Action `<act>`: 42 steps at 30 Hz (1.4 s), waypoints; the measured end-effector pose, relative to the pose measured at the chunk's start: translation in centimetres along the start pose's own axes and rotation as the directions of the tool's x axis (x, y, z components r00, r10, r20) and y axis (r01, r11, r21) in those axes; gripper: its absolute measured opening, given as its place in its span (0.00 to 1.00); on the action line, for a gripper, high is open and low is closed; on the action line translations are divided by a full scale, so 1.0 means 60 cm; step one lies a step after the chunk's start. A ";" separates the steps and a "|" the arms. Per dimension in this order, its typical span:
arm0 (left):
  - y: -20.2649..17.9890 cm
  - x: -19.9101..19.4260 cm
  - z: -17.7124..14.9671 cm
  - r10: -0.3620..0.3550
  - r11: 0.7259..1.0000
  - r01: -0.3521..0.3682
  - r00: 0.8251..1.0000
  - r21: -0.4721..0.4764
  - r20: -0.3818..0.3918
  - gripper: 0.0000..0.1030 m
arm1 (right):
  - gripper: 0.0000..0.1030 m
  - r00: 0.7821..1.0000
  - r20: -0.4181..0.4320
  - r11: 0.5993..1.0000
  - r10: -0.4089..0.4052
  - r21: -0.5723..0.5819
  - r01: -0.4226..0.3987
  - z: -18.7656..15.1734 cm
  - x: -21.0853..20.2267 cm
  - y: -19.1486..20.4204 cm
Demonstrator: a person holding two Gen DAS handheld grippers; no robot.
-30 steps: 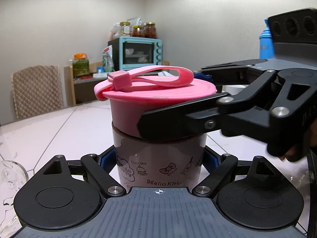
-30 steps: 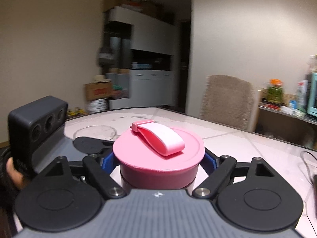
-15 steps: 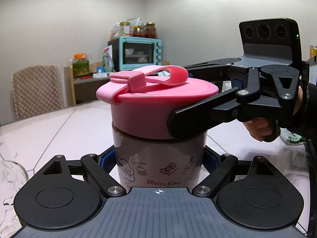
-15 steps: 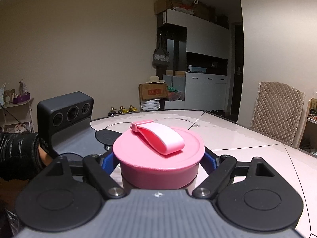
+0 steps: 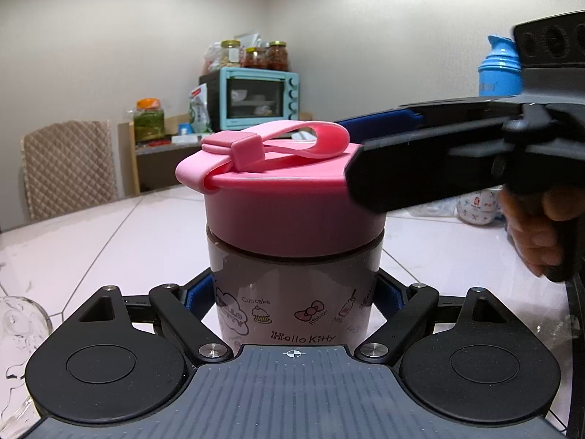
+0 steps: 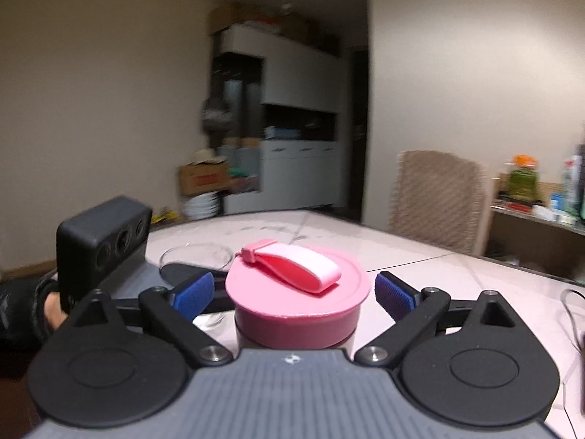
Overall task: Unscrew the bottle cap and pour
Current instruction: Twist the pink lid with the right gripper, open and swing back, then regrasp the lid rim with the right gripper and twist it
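A Hello Kitty bottle (image 5: 292, 292) with a wide pink screw cap (image 5: 289, 205) and a pink loop strap stands on the white table. My left gripper (image 5: 294, 294) is shut on the bottle's body below the cap. My right gripper (image 6: 294, 289) is open, its blue-padded fingers (image 6: 393, 292) standing apart on either side of the cap (image 6: 296, 292) without touching it. In the left wrist view the right gripper reaches in from the right at cap height (image 5: 438, 161).
A clear glass bowl (image 6: 197, 256) sits on the table beyond the bottle, and glassware shows at the left edge (image 5: 18, 329). A padded chair (image 5: 69, 168), a shelf with a teal oven (image 5: 256, 98) and a small patterned cup (image 5: 479, 208) stand farther off.
My right gripper has let go of the cap: its fingers opened and it swung back around the bottle. The cap has turned since a second ago. The left gripper has kept its hold.
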State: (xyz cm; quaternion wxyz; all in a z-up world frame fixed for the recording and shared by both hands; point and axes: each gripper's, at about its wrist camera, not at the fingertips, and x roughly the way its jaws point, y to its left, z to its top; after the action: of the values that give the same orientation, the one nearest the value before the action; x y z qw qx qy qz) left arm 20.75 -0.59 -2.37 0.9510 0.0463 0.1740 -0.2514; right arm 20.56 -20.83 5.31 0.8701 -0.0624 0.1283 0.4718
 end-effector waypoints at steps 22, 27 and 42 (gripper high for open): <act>0.004 0.001 -0.002 0.000 1.000 0.000 1.000 0.000 0.000 0.87 | 0.94 0.972 -0.001 0.969 -0.237 0.065 0.236 -0.036 0.043 0.055; 0.005 0.001 -0.001 0.000 1.000 0.000 1.000 0.000 0.000 0.87 | 0.94 0.968 -0.008 0.966 -0.252 0.054 0.252 -0.033 0.056 0.063; 0.006 0.001 -0.003 -0.001 1.000 0.001 1.000 0.000 0.000 0.87 | 0.83 0.973 -0.039 0.971 -0.229 0.061 0.231 -0.035 0.069 0.058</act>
State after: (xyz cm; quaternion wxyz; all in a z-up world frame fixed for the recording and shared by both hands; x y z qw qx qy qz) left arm 20.91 -0.27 -2.55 0.9508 0.0462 0.1738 -0.2521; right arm 19.47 -16.05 2.17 0.9183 -0.0557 0.1493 0.3624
